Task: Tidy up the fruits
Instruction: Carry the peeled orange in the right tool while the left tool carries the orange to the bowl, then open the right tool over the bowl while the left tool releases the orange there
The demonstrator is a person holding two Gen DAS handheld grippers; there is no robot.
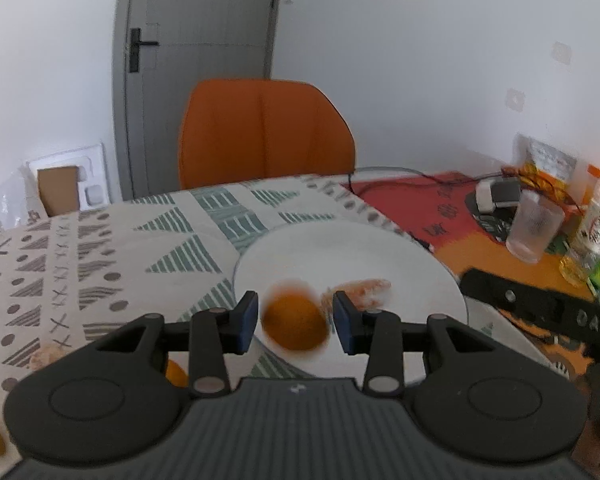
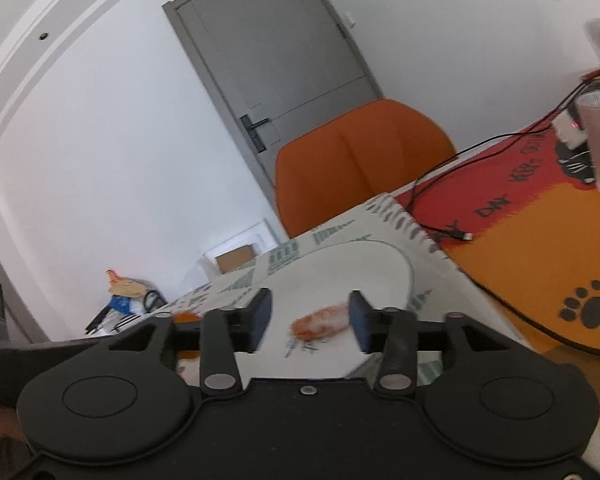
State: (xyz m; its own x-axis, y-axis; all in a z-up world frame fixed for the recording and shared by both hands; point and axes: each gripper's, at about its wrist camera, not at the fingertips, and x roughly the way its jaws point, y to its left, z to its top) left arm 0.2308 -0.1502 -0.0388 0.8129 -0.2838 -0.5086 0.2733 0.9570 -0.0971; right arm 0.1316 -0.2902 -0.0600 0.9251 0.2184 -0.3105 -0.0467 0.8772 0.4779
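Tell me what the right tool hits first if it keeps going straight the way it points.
Probably the pale orange peeled fruit piece lying on the round white plate, between the right tool's open fingers; depth is unclear.

- Both views are evenly bright with soft, diffuse daylight; its source lies outside the frames.
- Shadows are faint; only a soft one shows under the white plate.
- Motion blur smears the orange fruit on the plate and the peeled piece beside it.
- Fisheye distortion bends the grey door behind the plate and darkens the corners.
- The patterned cloth left of the plate looks soft.
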